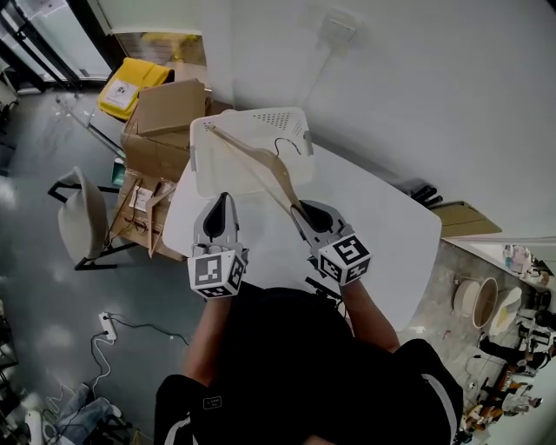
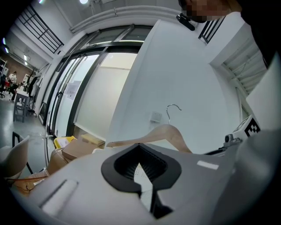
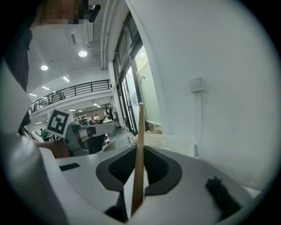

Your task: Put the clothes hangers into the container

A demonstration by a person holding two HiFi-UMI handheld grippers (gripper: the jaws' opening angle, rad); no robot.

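A wooden clothes hanger [image 1: 261,165] with a metal hook slants up from my right gripper [image 1: 300,209], which is shut on one end of it. The hanger's far end and hook hang over the white perforated container [image 1: 208,169] at the far end of the white table [image 1: 382,226]. In the right gripper view the hanger [image 3: 139,149] stands edge-on between the jaws of my right gripper [image 3: 138,176], with the container [image 3: 169,143] beyond. My left gripper [image 1: 223,202] hovers beside it, shut and empty. The left gripper view shows the hanger [image 2: 169,132] ahead of my left gripper [image 2: 147,176].
Cardboard boxes [image 1: 165,113] and a yellow bin [image 1: 130,83] stand left of the container. A grey chair [image 1: 82,222] sits on the floor at left. A wall socket [image 1: 339,26] is above the table, and a dark object [image 1: 421,189] lies at its right edge.
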